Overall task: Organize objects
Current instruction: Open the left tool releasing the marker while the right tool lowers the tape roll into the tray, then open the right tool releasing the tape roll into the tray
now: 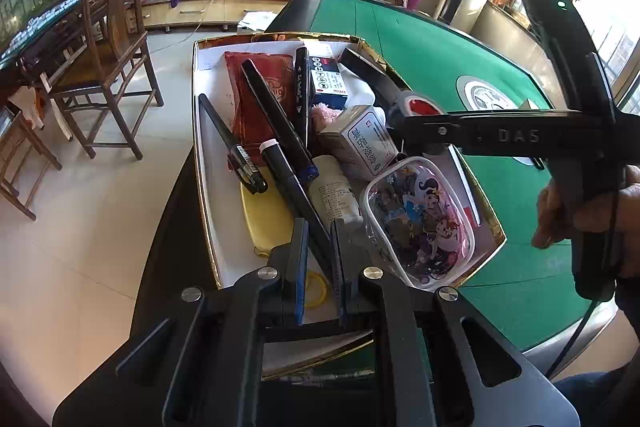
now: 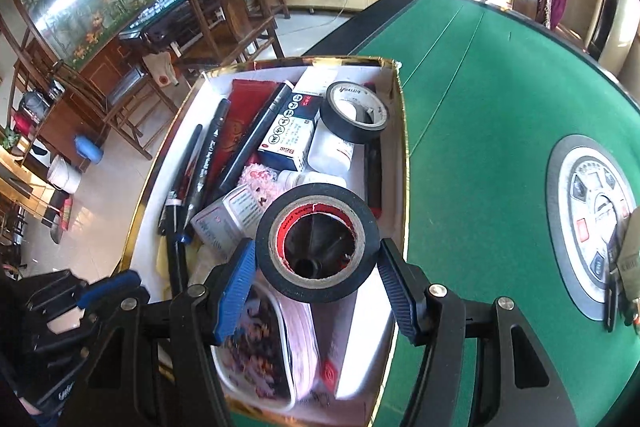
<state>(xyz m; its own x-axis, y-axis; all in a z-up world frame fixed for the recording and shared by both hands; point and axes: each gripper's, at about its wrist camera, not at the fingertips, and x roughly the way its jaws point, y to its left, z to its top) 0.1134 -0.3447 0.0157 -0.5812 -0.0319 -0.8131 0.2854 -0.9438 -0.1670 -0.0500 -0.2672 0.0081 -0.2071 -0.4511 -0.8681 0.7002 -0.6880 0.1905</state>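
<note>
Both grippers loaded | left gripper clamps black marker | right gripper clamps tape roll

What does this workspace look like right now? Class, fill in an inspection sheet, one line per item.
Surface: green felt table, mostly bare.
Job's things: gold-rimmed box packed with pens, small cartons, a bottle, a second tape roll and a cartoon case.
Clutter: nothing seen outside the box.
Grippers: left gripper shut on a white-banded black pen; right gripper shut on a black tape roll, above the box.
Cables: black cable under the right handle.
Surroundings: wooden chair, tiled floor.
</note>
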